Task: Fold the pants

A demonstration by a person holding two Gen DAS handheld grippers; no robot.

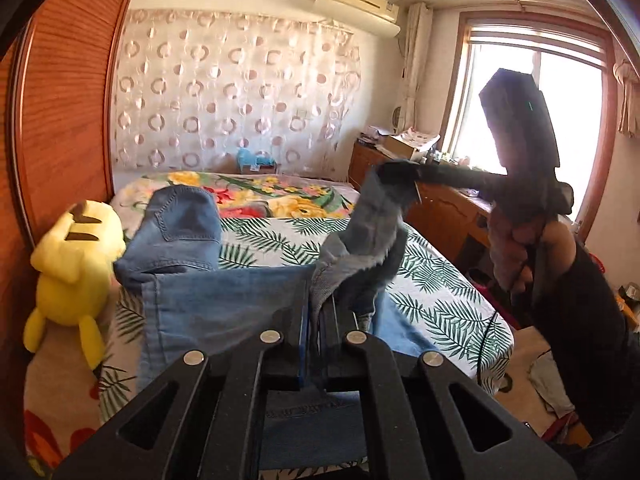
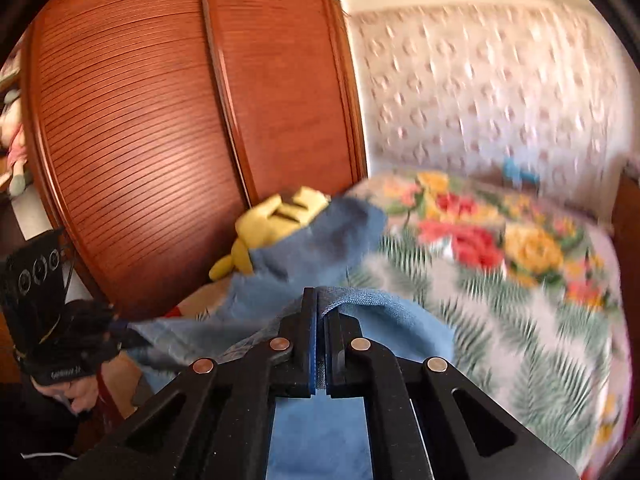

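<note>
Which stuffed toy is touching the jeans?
The yellow plush toy beside the wardrobe; the jeans lie against it. The small blue toy sits far back.

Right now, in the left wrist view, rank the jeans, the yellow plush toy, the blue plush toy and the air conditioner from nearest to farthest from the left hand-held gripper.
1. Jeans: clamped in the left hand-held gripper, draped just ahead.
2. Yellow plush toy: on the bed's left side, by the wardrobe.
3. Blue plush toy: at the far end of the bed, by the curtain.
4. Air conditioner: high on the far wall.
</note>
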